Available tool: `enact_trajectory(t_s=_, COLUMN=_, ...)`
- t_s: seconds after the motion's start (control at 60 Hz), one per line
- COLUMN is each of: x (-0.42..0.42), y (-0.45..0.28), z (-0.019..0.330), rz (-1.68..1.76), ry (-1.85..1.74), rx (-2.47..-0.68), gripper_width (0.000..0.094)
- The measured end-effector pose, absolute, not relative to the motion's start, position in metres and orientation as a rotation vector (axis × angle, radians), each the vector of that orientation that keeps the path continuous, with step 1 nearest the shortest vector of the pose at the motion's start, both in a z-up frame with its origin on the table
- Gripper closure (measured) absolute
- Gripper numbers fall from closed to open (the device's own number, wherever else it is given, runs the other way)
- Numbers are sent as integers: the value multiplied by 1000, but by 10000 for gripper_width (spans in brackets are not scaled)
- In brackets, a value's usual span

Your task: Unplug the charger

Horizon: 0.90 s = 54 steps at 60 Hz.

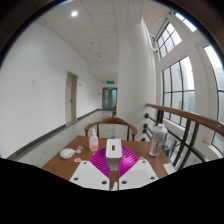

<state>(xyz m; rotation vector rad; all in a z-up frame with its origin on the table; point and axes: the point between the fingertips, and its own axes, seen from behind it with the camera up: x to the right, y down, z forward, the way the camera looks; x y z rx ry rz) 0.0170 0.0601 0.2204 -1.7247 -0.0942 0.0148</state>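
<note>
Charger (pixel 114 149), a white block, sits pinched between the pink pads of the tongs (pixel 113 160), raised above the tabletop (pixel 60 167), evidently for pulling free.

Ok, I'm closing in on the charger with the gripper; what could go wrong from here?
1. The white charger stands between the pink pads; whether they grip it is unclear. A loose hold could slip as you pull.
2. What it plugs into is hidden behind the fingers, so an angled pull might lift that too.
3. A pink bottle, a white object and a clear container stand on the wooden table; a sudden release could swing the gripper into them.
</note>
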Motion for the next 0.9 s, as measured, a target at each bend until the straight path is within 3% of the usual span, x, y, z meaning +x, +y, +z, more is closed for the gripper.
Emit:
enact_trajectory(t_s=0.083, x=48, y=53, z=188, rz=-23, ry=-79, rx=-1797, gripper_width=860)
enact_trajectory(t_s=0.317, x=114, y=20, z=40, rz=-62, ry=-41, rx=-2105, gripper_width=857)
enact_trajectory(t_s=0.583, x=125, y=35, z=10, rz=-65, ry=-48, rx=-2136, gripper_width=737)
enact_trajectory(t_s=0.6, x=124, y=36, z=9, rz=-54, ry=-43, rx=-2139, gripper_width=716)
enact_trajectory(t_s=0.717, x=119, y=34, z=7, rz=1, ry=-42, rx=-2162, gripper_width=130)
enact_trajectory(t_s=0.75, x=128, y=32, z=9, rz=-42, ry=-37, rx=-2154, gripper_width=75)
enact_trajectory(t_s=0.9, x=126, y=10, z=27, rz=-9, ry=-64, rx=-2115, gripper_width=92)
